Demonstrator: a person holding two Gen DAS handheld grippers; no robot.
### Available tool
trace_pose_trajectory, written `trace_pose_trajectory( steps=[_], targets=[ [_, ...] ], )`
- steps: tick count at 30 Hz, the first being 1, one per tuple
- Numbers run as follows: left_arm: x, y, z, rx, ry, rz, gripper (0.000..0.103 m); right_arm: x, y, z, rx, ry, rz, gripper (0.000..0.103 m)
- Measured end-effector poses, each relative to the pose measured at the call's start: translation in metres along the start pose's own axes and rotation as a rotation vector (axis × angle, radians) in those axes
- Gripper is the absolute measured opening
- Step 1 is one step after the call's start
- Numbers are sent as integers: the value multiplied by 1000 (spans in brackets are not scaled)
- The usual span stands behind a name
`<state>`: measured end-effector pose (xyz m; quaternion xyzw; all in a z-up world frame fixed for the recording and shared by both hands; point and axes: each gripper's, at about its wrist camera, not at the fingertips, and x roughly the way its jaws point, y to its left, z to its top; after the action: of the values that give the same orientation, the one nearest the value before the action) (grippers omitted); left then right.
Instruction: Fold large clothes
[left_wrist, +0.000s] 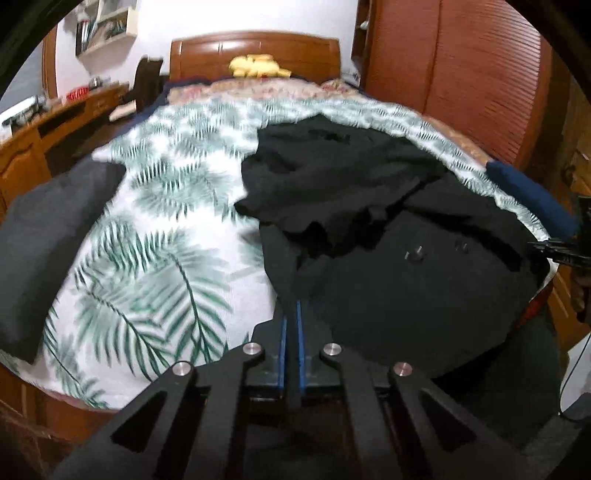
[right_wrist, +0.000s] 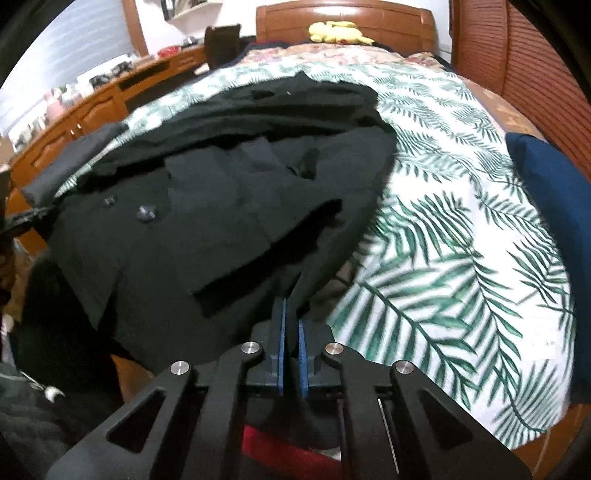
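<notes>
A large black coat (left_wrist: 388, 221) with dark buttons lies crumpled on a bed with a palm-leaf sheet (left_wrist: 155, 229). My left gripper (left_wrist: 291, 310) is shut on the coat's near left edge, with black fabric pinched between its blue pads. In the right wrist view the same coat (right_wrist: 207, 199) spreads over the left half of the bed. My right gripper (right_wrist: 291, 306) is shut on the coat's near right edge. The other gripper shows at the far right edge of the left wrist view (left_wrist: 565, 251).
A dark grey folded garment (left_wrist: 48, 236) lies at the bed's left side and a navy one (right_wrist: 554, 206) at its right. A yellow plush toy (right_wrist: 336, 31) sits by the wooden headboard. A wooden desk (left_wrist: 44, 129) stands left, a wardrobe (left_wrist: 461, 74) right.
</notes>
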<state>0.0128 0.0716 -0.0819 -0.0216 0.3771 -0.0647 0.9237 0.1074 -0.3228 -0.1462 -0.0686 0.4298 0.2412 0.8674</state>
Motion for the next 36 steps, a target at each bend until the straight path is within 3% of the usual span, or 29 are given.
trace_pose_trajectory(
  steps=[7, 14, 27, 31, 36],
  targets=[
    [-41, -16, 38, 72, -119, -2, 1, -52, 4, 42, 27, -226, 62, 1],
    [-86, -23, 66, 100, -224, 18, 1, -96, 11, 73, 12, -340, 77, 1],
    [-184, -30, 74, 91, -387, 3, 1, -202, 18, 66, -15, -522, 95, 1],
    [-170, -25, 94, 76, -390, 33, 1, -214, 11, 68, -24, -559, 80, 1],
    [-115, -8, 134, 47, -362, 71, 1, -171, -13, 104, -10, -510, 3, 1]
  ],
)
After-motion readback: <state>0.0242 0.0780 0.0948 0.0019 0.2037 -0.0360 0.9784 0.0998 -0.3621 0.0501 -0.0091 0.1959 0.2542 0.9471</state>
